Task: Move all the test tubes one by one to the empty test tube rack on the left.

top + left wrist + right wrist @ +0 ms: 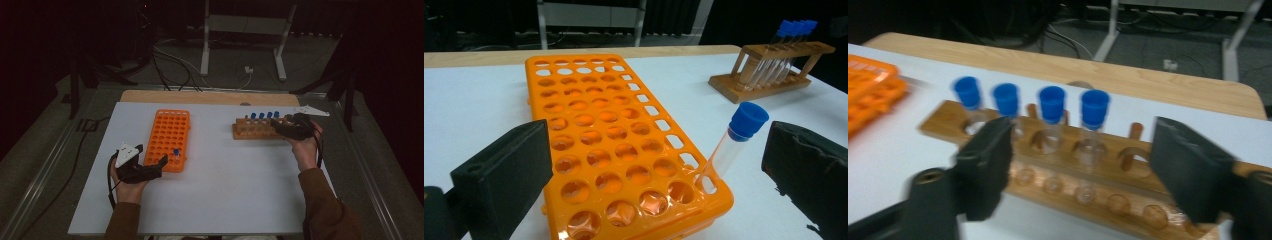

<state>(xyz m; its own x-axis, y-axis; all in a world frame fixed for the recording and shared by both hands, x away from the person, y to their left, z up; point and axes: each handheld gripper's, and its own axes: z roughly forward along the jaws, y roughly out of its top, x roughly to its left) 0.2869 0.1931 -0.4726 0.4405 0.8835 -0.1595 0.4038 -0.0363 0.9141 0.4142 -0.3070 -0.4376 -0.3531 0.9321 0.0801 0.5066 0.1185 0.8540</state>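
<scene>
Right hand-held gripper (1080, 175) faces four blue-capped tubes (1052, 117), untouched.

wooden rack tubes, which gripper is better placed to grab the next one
Right. The right gripper hangs open at the wooden rack, its blue-capped tubes just ahead; the left gripper is over by the orange rack.

A dim lab or test room: a white desk (215, 200) holds an orange tube rack (169, 139) and a wooden rack (255, 129) of blue-capped tubes (1052, 104); cables (175, 67) and metal stand legs (205, 45) cross the grey floor behind.
</scene>
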